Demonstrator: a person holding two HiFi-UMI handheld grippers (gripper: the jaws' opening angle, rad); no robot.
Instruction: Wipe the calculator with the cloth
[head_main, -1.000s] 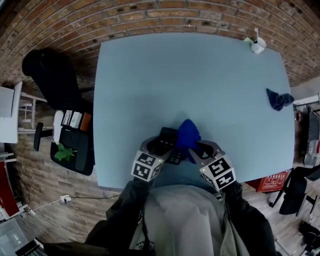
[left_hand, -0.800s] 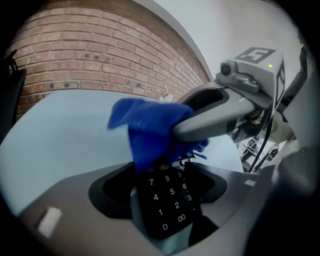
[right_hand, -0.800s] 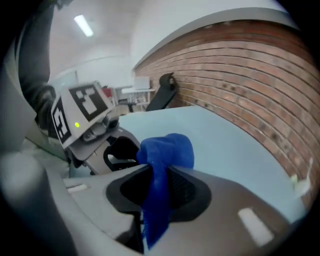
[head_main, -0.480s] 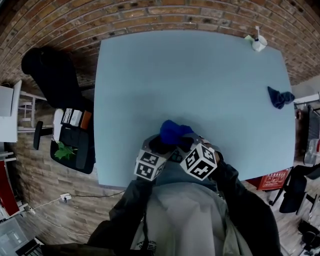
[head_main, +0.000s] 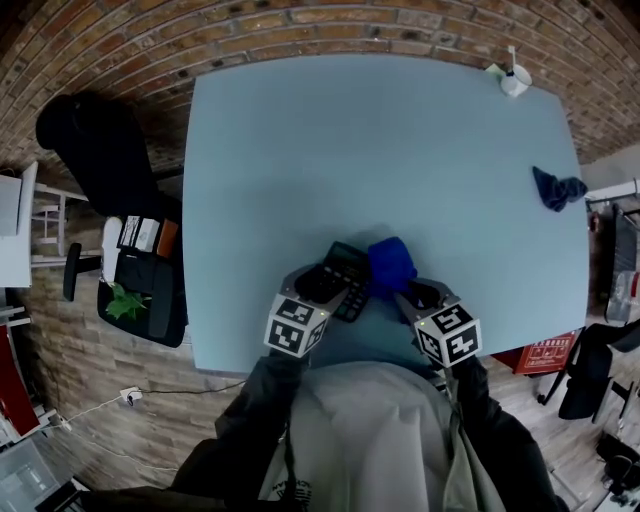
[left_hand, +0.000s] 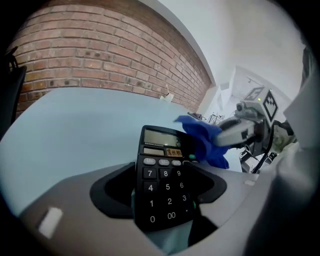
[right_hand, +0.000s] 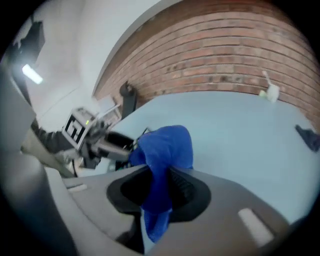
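Observation:
A black calculator (head_main: 347, 266) with grey keys is tilted above the near edge of the blue table (head_main: 380, 150). My left gripper (head_main: 324, 286) is shut on its lower half, and its jaws have just closed a little further on it. In the left gripper view the calculator (left_hand: 159, 144) stands between the jaws of that gripper (left_hand: 165, 179), display up. My right gripper (head_main: 402, 292) is shut on a bunched blue cloth (head_main: 390, 262). The cloth (right_hand: 167, 145) sticks out of this gripper (right_hand: 160, 186) and sits at the calculator's right edge; the cloth (left_hand: 206, 141) touches its upper right corner.
A second dark blue cloth (head_main: 556, 188) lies at the table's right side. A small white object (head_main: 514, 82) stands at the far right corner. Left of the table are a black chair (head_main: 95, 150) and a black bag (head_main: 150, 295). A brick wall runs behind.
My right gripper swept the cloth left over the calculator's top, then back to its right side and lower. The left gripper and calculator stayed in place.

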